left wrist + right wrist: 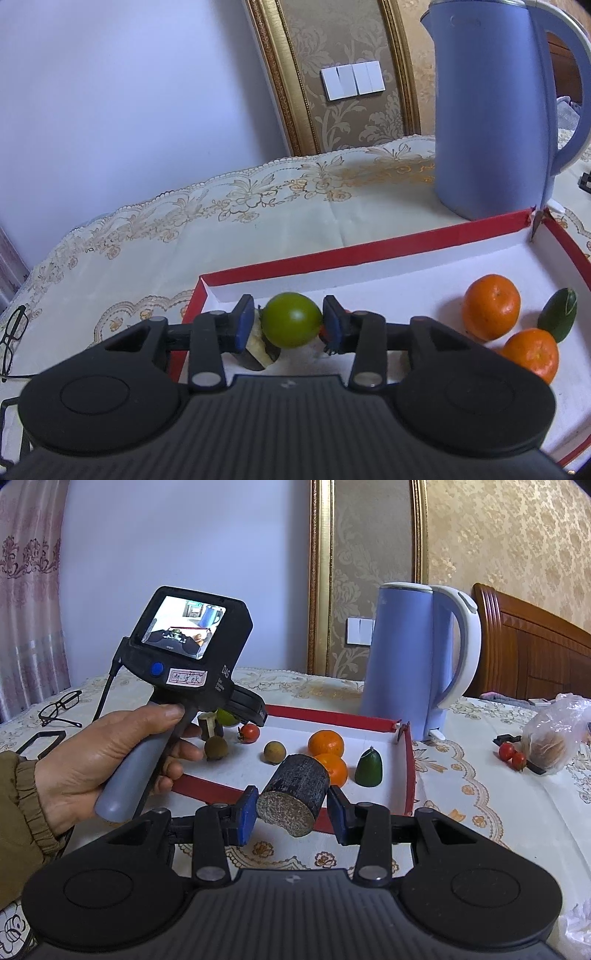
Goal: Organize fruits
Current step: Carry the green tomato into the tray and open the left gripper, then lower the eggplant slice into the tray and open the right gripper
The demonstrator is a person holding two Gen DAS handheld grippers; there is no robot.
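The left gripper [288,325] hangs over the near left corner of a shallow red-rimmed tray [369,251] with a white floor. A round green fruit [291,319] sits between its blue pads; the right pad touches it, while a thin gap shows on the left, so a firm grip cannot be confirmed. Just under and behind the fruit lie a short dark stub with a pale cut face [258,350] and a small red tomato [249,733], mostly hidden in the left view.

The right gripper [291,814] is poised at the tray's near rim, holding a dark cylinder of sugarcane [295,794] crosswise, its speckled cut end facing the camera. The pads stand partly apart with the piece wedged between them.

Farther into the tray, two oranges [327,744] sit touching each other, with a green pointed fruit [369,768] just to their right. Two small brown round fruits [275,752] lie apart on the white floor.

A person's left hand [110,753] in an olive sleeve grips the left gripper's handle. Behind the tray stands a tall blue kettle [402,657] on the embroidered tablecloth [184,229]. A pair of glasses [61,707] lies at the far left. At the right, two more tomatoes [511,755] rest beside a clear plastic bag [554,731].
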